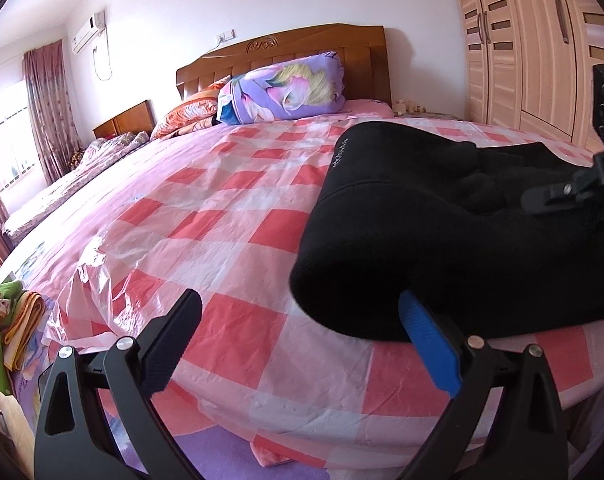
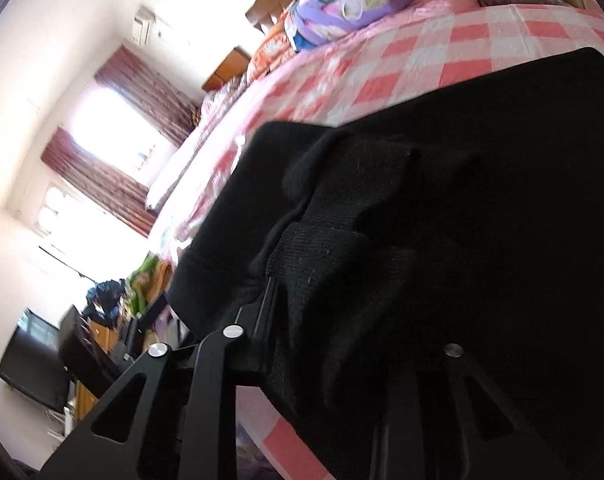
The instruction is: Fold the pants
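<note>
Wide-open left gripper sits at the folded edge of the black pants on the checkered bed. Right gripper pinches pants cloth, so I'd judge a fold is in and more remain.

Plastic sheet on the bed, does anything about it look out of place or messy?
Yes. The clear plastic sheet over the pink checked bedspread is wrinkled and bunched at the near left corner, not lying flat. The black pants lie on it, partly folded.
</note>
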Demonstrator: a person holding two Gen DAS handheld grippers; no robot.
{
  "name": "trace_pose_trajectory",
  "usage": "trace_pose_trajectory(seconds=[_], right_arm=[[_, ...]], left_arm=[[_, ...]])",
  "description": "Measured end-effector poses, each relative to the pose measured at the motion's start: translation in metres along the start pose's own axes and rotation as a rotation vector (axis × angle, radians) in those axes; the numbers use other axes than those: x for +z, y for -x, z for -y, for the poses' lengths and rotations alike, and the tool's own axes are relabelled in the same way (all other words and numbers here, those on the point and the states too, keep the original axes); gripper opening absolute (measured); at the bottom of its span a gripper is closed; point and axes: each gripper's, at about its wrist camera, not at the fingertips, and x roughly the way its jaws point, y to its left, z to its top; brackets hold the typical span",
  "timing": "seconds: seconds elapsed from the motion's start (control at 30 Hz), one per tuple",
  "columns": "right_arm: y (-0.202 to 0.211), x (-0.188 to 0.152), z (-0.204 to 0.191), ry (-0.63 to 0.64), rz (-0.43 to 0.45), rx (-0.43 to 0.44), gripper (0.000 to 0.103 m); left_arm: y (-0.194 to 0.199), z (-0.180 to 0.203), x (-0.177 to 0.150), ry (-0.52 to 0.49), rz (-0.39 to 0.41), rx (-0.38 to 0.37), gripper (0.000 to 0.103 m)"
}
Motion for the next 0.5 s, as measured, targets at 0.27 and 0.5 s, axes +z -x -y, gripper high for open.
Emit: trace_pose_trajectory(seconds=[0.27,0.5], right_arm=[[0.035,0.019,-0.024,0.043,0.110,0.030,0.024],[0.058,0.040,-0.057,0.130,0.188,0.050,0.021]], left_arm=[[-0.009,-0.009,-0.002,0.059,-0.053,-0.047,0.099],[-0.028,-0.004,0.019,0.083,-0.084,-0.023,0.099]])
